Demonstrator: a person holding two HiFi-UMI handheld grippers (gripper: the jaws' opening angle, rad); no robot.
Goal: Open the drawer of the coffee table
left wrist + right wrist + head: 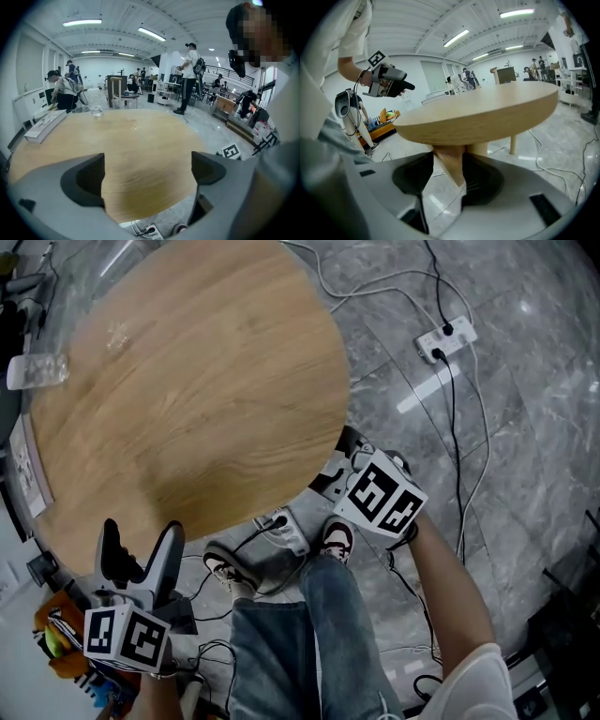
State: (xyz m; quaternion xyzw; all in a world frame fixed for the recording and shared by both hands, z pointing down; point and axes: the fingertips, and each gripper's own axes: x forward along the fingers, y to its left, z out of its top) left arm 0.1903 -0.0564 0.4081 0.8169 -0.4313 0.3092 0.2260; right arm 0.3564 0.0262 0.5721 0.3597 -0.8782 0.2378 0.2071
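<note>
Item: round wooden bench, its drawer not distinguishable in any view; only a tapered wooden piece under the near rim showed. The right gripper had its fingers narrowed onto that piece, their tips hidden below the rim in the head view. The left gripper stood with fingers wide and empty over the bench edge.

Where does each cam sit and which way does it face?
Head view: on the head, steeply down at table and floor; shows left gripper, right gripper, legs.
Left gripper view: over the table's near edge, facing across its top; jaws apart, empty.
Right gripper view: low, facing the table's rim; jaws on a wooden tab.
Shared: the table.
</note>
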